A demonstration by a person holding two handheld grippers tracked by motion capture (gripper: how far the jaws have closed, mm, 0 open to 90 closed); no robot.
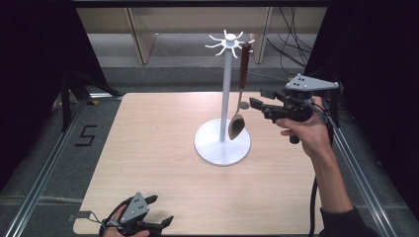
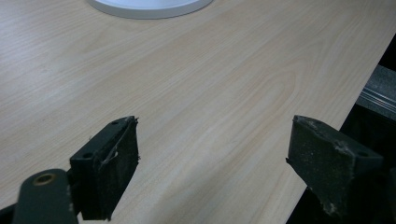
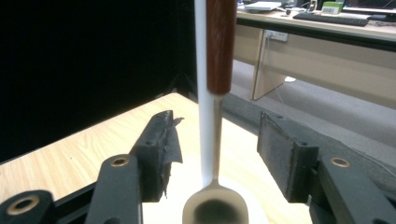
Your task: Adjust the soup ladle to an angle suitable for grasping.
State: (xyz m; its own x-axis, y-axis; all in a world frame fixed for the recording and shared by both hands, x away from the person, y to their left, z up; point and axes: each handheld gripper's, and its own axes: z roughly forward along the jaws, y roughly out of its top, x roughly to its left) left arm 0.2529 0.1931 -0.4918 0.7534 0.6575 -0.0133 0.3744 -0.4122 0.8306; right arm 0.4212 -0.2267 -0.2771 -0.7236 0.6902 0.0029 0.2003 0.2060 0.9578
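Your wooden table (image 1: 163,163) fills the middle of the high view. On it, right of centre, stands the white rack (image 1: 226,98), its round base flat on the wood. A spoon (image 1: 241,94) with a brown handle hangs from a hook at the rack's top, bowl down just above the base. Your right gripper (image 1: 257,98), at centre right, sits just beside the spoon with jaws spread, pinching nothing. Your left gripper (image 1: 162,210), at the bottom left edge, has its jaws wide apart and empty.

Spoon (image 3: 215,210) matt metal, glossy wood handle; table (image 1: 163,148) pale smooth wood grain
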